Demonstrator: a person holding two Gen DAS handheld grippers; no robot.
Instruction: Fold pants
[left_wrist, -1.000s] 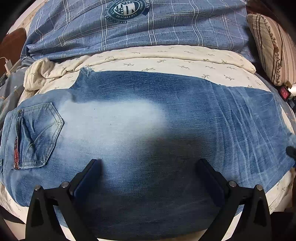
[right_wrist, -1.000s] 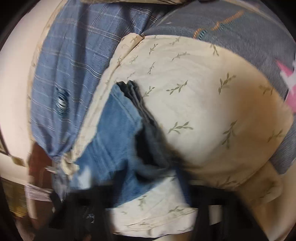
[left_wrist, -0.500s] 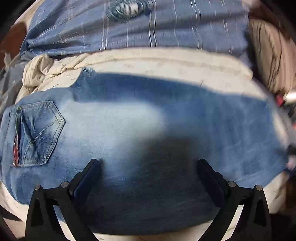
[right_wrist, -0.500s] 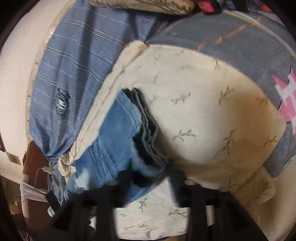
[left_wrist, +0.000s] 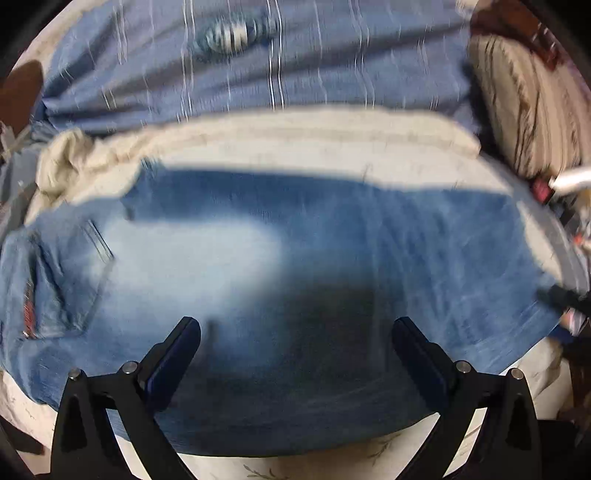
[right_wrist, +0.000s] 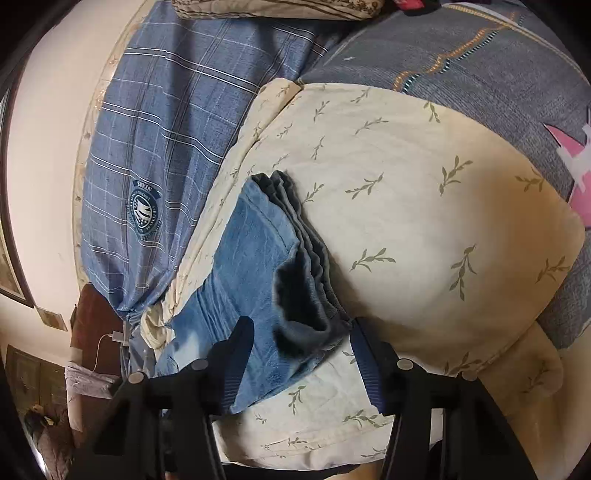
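Blue jeans (left_wrist: 280, 266) lie flat across a cream leaf-print quilt (left_wrist: 295, 144), back pocket (left_wrist: 62, 280) at the left, leg ends at the right. My left gripper (left_wrist: 295, 343) is open and empty, hovering over the near middle of the jeans. In the right wrist view the stacked leg hems (right_wrist: 303, 266) of the jeans (right_wrist: 243, 266) lie on the quilt (right_wrist: 424, 221). My right gripper (right_wrist: 301, 332) is open, its fingers (right_wrist: 240, 354) astride the hem end, with nothing held.
A blue plaid pillow (left_wrist: 258, 55) with a round badge lies beyond the quilt; it also shows in the right wrist view (right_wrist: 155, 147). A striped cushion (left_wrist: 532, 110) sits at the right. A grey patterned blanket (right_wrist: 480, 55) lies beyond the quilt.
My right gripper has opened wider and steadied around the hem end. My left gripper's view has lifted and pulled back slightly, with motion blur; its jaws stay open.
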